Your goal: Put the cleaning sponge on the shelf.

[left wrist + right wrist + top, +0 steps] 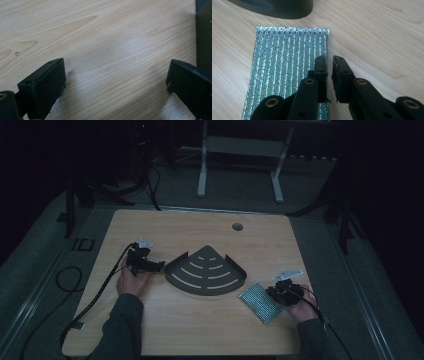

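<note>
- The right tongs point(329, 62) are hovering at the silver scouring pad's point(287, 67) edge, jaws slightly parted, gripping nothing.
- The pad is lying flat on the worktop point(200, 320), near the dark corner shelf point(206, 270).
- The left tongs point(115, 82) are gaping wide over bare wood.

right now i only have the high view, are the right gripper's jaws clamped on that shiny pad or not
Observer: No. In the right gripper view the right gripper has a narrow gap between its jaws, with nothing in it; the sponge pad's right edge lies just under the left jaw.
Operator: what's the pad's surface like
Observer: Silver glitter ribs run lengthwise over green, with a stitched seam at the far end.
Operator: and the left gripper, anything in it
Observer: The left gripper stands wide open over bare wooden table; nothing lies between its jaws.
Operator: how close is it to the corner shelf
Observer: The dark corner shelf's wall stands just beyond its right jaw; whether they touch I cannot tell.
</note>
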A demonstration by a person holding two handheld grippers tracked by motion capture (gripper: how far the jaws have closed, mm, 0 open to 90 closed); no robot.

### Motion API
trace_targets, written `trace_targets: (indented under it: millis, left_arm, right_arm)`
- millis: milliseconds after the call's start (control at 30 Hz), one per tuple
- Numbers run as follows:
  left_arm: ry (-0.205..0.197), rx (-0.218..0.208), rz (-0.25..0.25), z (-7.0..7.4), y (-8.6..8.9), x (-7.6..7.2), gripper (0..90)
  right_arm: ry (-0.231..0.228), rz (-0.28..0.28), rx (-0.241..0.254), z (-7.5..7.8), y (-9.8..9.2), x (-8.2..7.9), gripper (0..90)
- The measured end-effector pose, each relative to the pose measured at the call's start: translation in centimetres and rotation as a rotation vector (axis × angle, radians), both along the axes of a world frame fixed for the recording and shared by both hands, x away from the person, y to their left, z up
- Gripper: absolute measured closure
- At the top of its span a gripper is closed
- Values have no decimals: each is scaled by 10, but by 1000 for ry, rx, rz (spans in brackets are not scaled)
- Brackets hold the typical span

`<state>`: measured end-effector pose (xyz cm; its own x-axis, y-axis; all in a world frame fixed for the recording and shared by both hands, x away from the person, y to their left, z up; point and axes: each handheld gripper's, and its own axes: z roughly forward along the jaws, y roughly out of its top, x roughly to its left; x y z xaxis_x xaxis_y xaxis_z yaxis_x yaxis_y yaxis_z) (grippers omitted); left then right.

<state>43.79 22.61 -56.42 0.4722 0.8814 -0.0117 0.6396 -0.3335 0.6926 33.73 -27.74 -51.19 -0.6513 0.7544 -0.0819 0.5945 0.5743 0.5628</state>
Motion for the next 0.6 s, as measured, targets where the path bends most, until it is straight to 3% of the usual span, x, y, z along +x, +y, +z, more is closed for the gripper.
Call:
trace_targets:
  millis: [600]
  left_arm:
    - [0, 0, 0, 0, 0, 0, 31]
  right_arm:
    - [161, 34, -81, 5, 2, 27, 768]
